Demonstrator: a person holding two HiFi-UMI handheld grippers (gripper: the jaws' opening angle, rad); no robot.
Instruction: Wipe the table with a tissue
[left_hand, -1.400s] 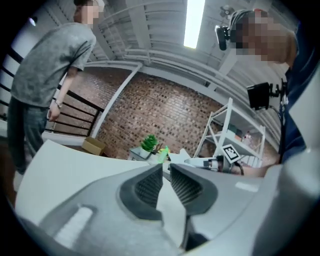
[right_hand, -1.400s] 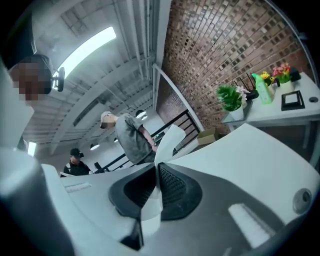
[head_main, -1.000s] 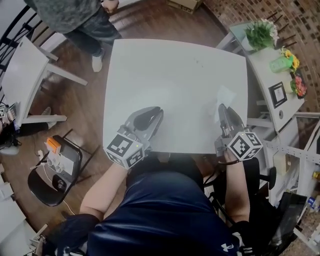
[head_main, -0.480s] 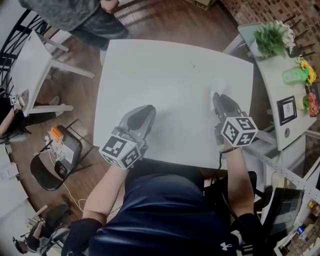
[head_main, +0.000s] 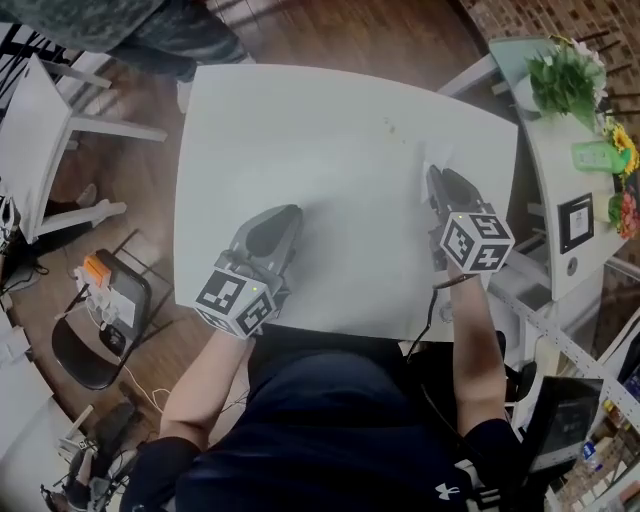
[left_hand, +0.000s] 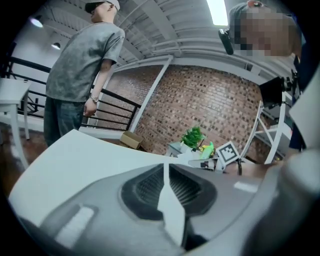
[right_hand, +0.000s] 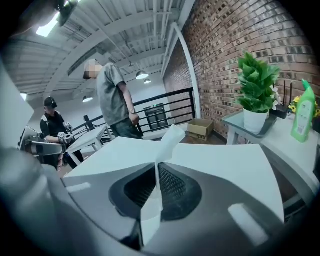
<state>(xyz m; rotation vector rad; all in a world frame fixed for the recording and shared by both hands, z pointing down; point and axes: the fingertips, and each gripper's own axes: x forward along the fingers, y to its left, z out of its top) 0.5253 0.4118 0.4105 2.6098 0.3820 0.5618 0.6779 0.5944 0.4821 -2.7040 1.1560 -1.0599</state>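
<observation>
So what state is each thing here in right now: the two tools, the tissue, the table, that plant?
left tool: shut, nothing held.
right tool: shut on the tissue.
tissue: pinched, free end poking out past the tips.
table: bare apart from a few faint specks.
potted plant: upright.

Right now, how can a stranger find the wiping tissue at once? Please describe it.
Find the large white rectangular table, then its right edge, nearest the potted green plant. There the grey right gripper is shut on a thin white paper tissue. Unlike the flat, hard table, it is a creased strip that pokes up past the jaw tips.
</observation>
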